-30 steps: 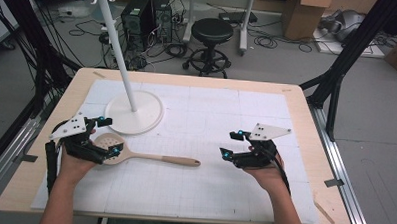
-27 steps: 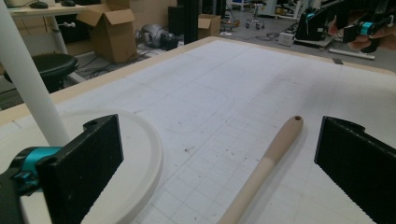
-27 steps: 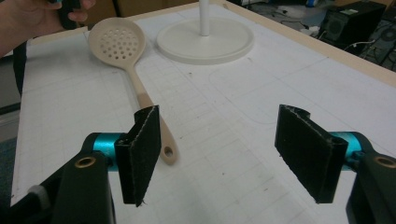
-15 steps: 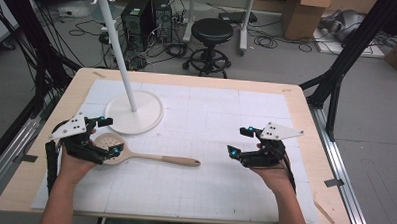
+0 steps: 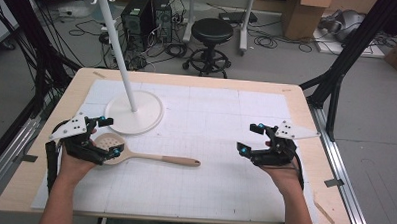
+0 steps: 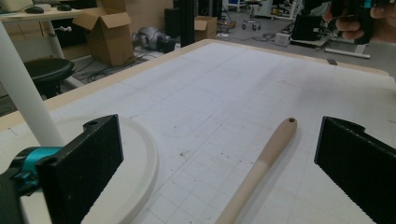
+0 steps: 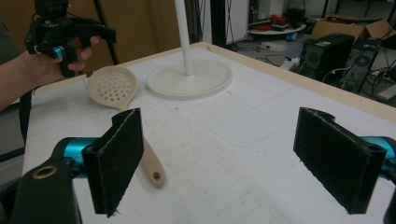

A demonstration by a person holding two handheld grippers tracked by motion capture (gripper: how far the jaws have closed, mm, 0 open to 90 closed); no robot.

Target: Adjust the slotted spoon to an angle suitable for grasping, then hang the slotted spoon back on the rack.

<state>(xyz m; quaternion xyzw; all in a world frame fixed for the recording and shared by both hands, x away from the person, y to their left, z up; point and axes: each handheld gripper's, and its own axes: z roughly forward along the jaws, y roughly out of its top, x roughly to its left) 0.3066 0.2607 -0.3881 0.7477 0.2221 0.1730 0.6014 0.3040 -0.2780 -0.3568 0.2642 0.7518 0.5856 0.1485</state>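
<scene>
Spoon: beige perforated wooden skimmer spoon [image 5: 135,152] lying flat, near-left | left gripper [image 5: 107,137] spread wide, straddling bowl for pickup | right gripper [image 5: 250,139] released, just been opening, empty.

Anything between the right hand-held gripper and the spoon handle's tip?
Nothing: bare white gridded mat separates the right hand-held gripper from the slotted spoon, per the high view.
</scene>
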